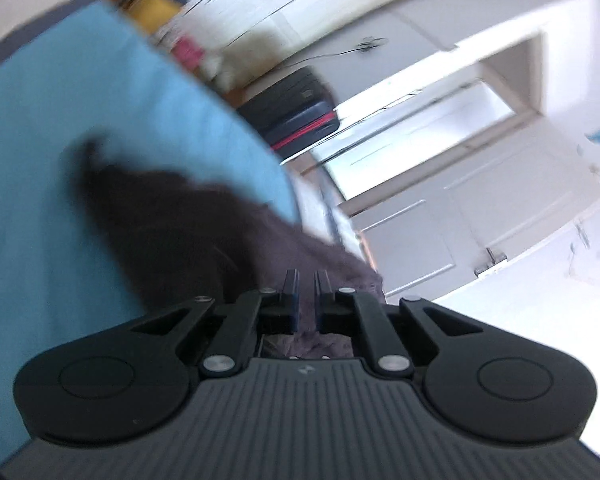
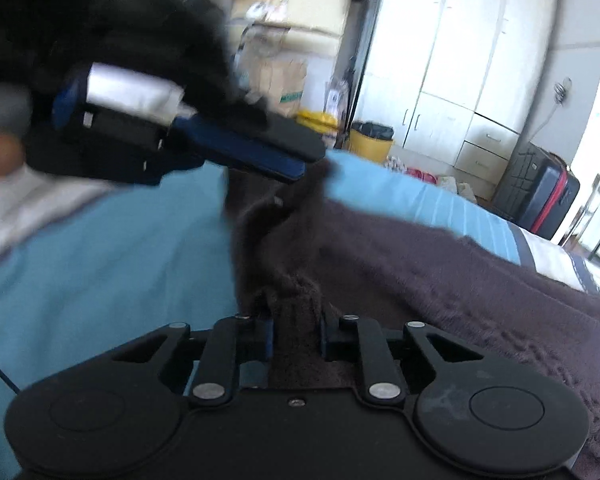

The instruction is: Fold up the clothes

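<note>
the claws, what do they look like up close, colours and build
Both are matte black. The right claw has black linkage bars with silver rivets, two round caps and blue-edged pads. The left claw matches, on a grey ribbed body. From the right wrist view, its fingers are long, black and blue, with a white block behind.

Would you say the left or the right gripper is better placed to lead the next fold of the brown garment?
Right, probably: the right gripper clamps a thick bunch of the brown garment; the left gripper pinches only a thin edge.

White wardrobe (image 2: 456, 64), dark suitcase (image 2: 540, 192), yellow bin (image 2: 370, 140), cardboard boxes (image 2: 288, 76); bright daylight.
</note>
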The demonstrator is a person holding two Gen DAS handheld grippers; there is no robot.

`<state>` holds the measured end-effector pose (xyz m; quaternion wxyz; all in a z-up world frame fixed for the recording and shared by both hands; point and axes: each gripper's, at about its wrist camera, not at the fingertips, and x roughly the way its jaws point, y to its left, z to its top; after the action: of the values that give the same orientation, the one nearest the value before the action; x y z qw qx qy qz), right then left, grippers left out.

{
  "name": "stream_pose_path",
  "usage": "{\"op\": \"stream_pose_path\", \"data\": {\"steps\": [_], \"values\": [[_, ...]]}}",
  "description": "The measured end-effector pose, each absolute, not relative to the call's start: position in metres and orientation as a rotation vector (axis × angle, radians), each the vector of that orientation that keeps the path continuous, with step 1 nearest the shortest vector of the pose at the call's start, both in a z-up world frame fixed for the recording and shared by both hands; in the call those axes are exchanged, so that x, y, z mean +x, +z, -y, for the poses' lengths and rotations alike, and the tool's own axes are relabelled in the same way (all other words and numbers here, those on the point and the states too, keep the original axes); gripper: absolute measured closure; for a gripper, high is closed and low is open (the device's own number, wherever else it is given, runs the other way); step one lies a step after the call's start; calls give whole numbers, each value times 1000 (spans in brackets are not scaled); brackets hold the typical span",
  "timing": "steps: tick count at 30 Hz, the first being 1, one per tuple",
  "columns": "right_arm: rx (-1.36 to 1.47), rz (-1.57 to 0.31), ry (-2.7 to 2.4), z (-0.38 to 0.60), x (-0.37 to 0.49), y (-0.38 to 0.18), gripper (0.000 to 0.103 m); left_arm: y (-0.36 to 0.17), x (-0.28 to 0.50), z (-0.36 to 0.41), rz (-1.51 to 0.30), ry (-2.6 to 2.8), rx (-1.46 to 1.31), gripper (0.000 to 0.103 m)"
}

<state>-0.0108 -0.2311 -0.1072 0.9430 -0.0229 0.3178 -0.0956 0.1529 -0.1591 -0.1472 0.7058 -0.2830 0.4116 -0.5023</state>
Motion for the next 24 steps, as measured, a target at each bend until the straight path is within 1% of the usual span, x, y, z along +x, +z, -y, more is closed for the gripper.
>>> {"op": "stream_pose_path", "data": {"steps": [2, 5, 8, 10, 13, 16, 17, 20, 21, 23, 24], "values": [[21, -626, -184, 251, -17, -90, 82, -123, 144, 185, -844, -1160, -587, 100], [80, -602, -228, 290, -35, -63, 83, -93, 125, 227, -804, -1280, -567, 99], [196, -572, -306, 352, -58, -44, 83, -73, 103, 244, -729, -1325, -577, 98], [288, -584, -375, 394, -80, -43, 83, -68, 90, 252, -710, -1327, -550, 97], [447, -665, -480, 447, -114, -65, 83, -81, 63, 277, -754, -1269, -340, 97], [484, -852, -501, 463, -138, -99, 83, -127, 40, 296, -893, -1216, -201, 97], [491, -864, -488, 464, -148, -104, 83, -140, 40, 302, -944, -1199, -187, 97], [521, -805, -445, 465, -163, -100, 80, -178, 38, 318, -1094, -1145, -146, 97], [518, -782, -434, 471, -162, -98, 79, -184, 39, 321, -1115, -1132, -144, 97], [499, -753, -422, 475, -162, -99, 76, -182, 45, 323, -1091, -1121, -164, 95], [480, -752, -419, 475, -162, -100, 70, -181, 48, 323, -1073, -1117, -173, 92]]}}
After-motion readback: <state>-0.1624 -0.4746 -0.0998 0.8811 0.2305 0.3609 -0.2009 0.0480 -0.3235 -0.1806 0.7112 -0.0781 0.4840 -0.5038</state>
